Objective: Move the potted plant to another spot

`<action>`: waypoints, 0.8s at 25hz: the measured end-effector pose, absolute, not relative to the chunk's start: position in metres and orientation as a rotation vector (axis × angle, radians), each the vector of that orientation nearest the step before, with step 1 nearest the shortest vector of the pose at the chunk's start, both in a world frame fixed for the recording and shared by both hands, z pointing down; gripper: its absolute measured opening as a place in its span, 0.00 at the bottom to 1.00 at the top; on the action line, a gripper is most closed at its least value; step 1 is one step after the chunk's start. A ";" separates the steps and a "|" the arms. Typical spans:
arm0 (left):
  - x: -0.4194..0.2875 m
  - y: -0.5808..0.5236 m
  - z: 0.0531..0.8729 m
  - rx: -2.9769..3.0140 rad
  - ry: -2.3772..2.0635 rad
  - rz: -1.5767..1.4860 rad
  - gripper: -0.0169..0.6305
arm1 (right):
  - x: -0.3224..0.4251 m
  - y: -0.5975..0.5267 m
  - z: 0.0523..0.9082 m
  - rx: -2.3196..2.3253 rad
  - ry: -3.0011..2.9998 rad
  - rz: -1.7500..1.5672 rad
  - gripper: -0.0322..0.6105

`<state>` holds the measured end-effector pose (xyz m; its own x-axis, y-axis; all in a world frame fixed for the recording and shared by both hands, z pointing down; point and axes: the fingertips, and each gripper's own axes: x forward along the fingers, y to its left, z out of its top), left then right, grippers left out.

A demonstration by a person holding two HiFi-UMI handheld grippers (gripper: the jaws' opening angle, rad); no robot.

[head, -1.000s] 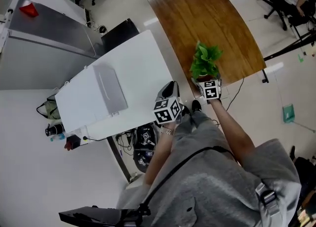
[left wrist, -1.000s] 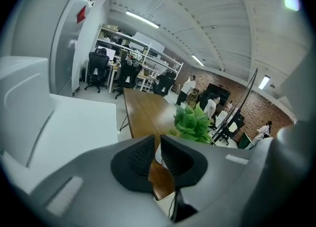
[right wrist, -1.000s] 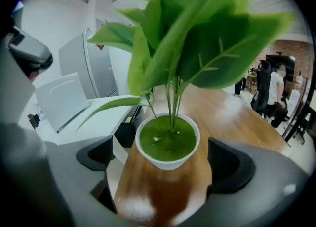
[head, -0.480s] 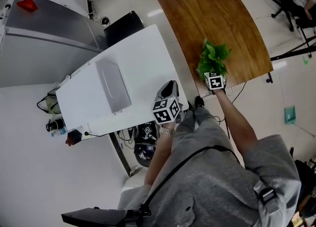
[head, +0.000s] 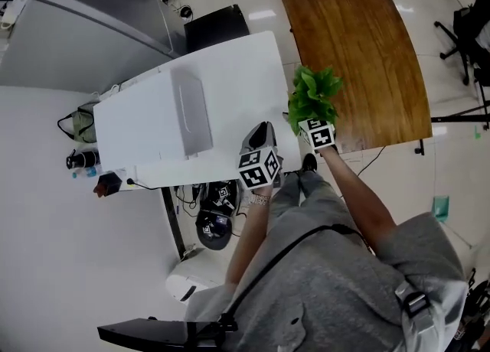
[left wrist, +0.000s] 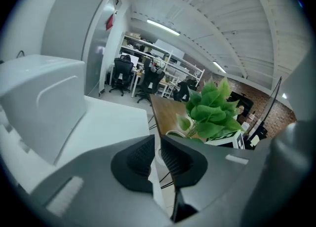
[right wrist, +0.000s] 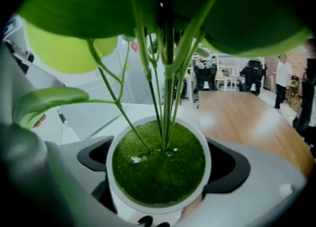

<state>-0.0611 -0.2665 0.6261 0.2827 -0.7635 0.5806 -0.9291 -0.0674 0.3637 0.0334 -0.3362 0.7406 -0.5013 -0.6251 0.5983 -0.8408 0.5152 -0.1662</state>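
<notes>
The potted plant [head: 313,95] has broad green leaves and a white pot [right wrist: 159,167] topped with green moss. My right gripper [head: 312,124] is shut on the pot, its jaws pressing both sides of the rim, and holds it in the air over the gap between the white table [head: 230,83] and the wooden table [head: 360,44]. The plant's leaves [left wrist: 211,107] also show in the left gripper view. My left gripper [head: 260,141] hangs at the white table's near edge, its jaws almost touching with nothing between them.
A white box-shaped machine [head: 157,125] stands on the white table's left part. A grey cabinet [head: 84,29] is further left. Cables and gear [head: 214,216] lie on the floor under the table's near edge. Office chairs [left wrist: 121,73] stand far off.
My right gripper has carried the plant leftward, off the wooden table's near edge toward the white table. The left gripper has stayed in place.
</notes>
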 end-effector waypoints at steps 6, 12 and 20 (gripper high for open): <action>-0.124 -0.242 0.627 1.721 -1.687 0.294 0.11 | -0.098 -0.314 0.766 0.879 -2.368 0.508 0.93; -0.159 -0.214 0.633 1.604 -1.766 0.263 0.10 | -0.119 -0.302 0.790 0.820 -2.381 0.437 0.95; -0.138 -0.213 0.635 1.629 -1.735 0.278 0.10 | -0.099 -0.284 0.767 0.761 -2.447 0.446 0.96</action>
<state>-0.1380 -0.2133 0.6347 0.0672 -0.7750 0.6284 -0.9326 0.1750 0.3156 -0.0990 -0.2835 0.7668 -0.6985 -0.4231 0.5772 -0.5995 0.7863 -0.1492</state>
